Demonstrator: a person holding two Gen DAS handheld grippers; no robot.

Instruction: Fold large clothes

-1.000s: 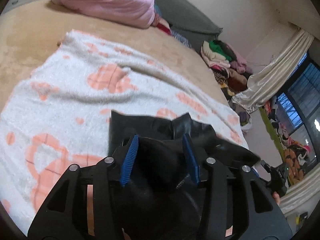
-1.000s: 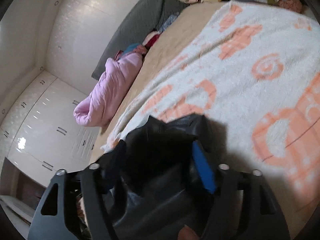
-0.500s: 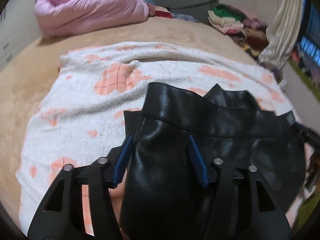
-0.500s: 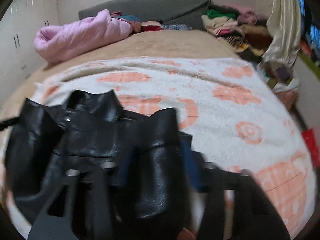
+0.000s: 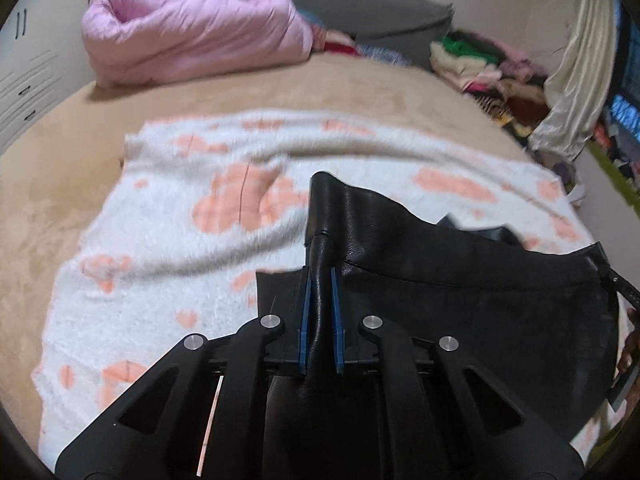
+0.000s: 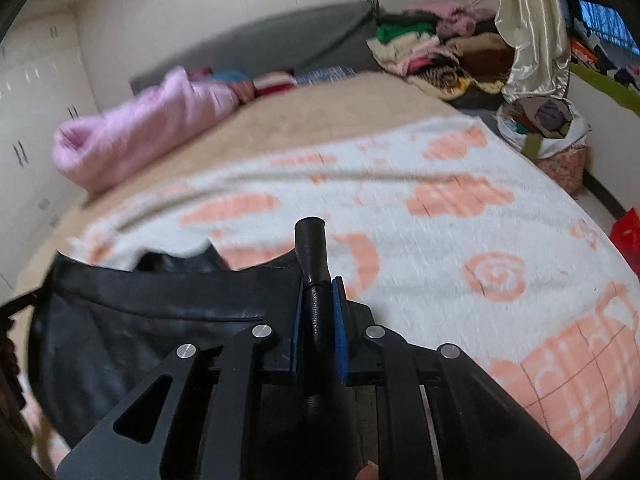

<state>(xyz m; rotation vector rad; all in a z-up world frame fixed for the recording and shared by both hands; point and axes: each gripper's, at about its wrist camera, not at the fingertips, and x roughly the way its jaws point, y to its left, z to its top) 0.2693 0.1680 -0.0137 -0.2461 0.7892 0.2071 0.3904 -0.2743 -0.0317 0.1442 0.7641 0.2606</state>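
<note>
A black leather garment [image 5: 460,280] hangs stretched between my two grippers over a white blanket with orange shapes [image 5: 180,240] on the bed. My left gripper [image 5: 320,276] is shut on a bunched fold at the garment's left top corner, which sticks up past the blue pads. In the right wrist view the garment [image 6: 160,312] runs off to the left. My right gripper [image 6: 318,284] has its jaws closing on a rolled fold of the other corner, with both pads pressing on it. The blanket [image 6: 460,240] lies spread beyond.
A rolled pink duvet [image 5: 192,36] lies at the bed's head by a grey headboard [image 5: 360,4]. A pile of clothes [image 5: 480,64] and a pale curtain [image 5: 576,80] stand at the far right. A bag of clothes [image 6: 540,128] sits on the floor beside the bed.
Both grippers went from open around the black garment to shut on its top corners. The hands moved apart and rolled level, so the garment now hangs stretched between them.
</note>
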